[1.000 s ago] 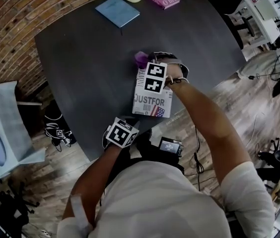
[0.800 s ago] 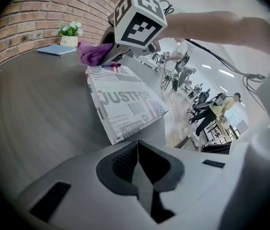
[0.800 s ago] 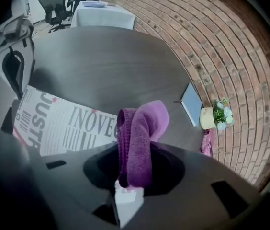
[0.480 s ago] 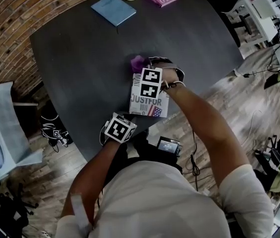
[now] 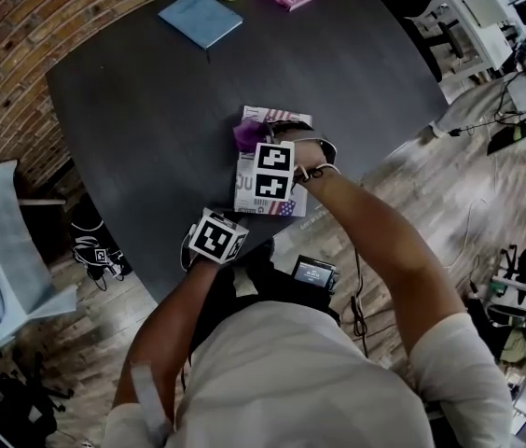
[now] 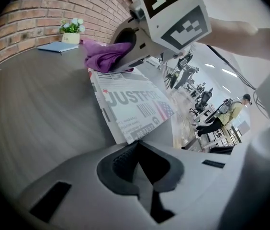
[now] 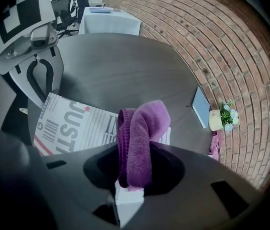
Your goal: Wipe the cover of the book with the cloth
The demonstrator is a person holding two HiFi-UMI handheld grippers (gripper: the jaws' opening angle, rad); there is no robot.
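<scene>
Book lies flat on the dark surface, close to the edge nearest me, with its white printed cover facing up. My right claw is clenched on the purple cloth, which sticks out past the jaws in a folded bunch. From the head view, the cloth sits on the far left part of the cover and touches it. My left claw has its jaws together with nothing I can see between them, and its tip is right at the near corner of the book. I judge it is there to steady the book, though I cannot tell whether it presses on that corner. As for progress, I read the wipe as under way: the cloth is in grasp and on the cover. No marks or streaks show on the cover, so I cannot say how much has been wiped. By my reckoning, the stretch of cover toward me is what is left to do.
</scene>
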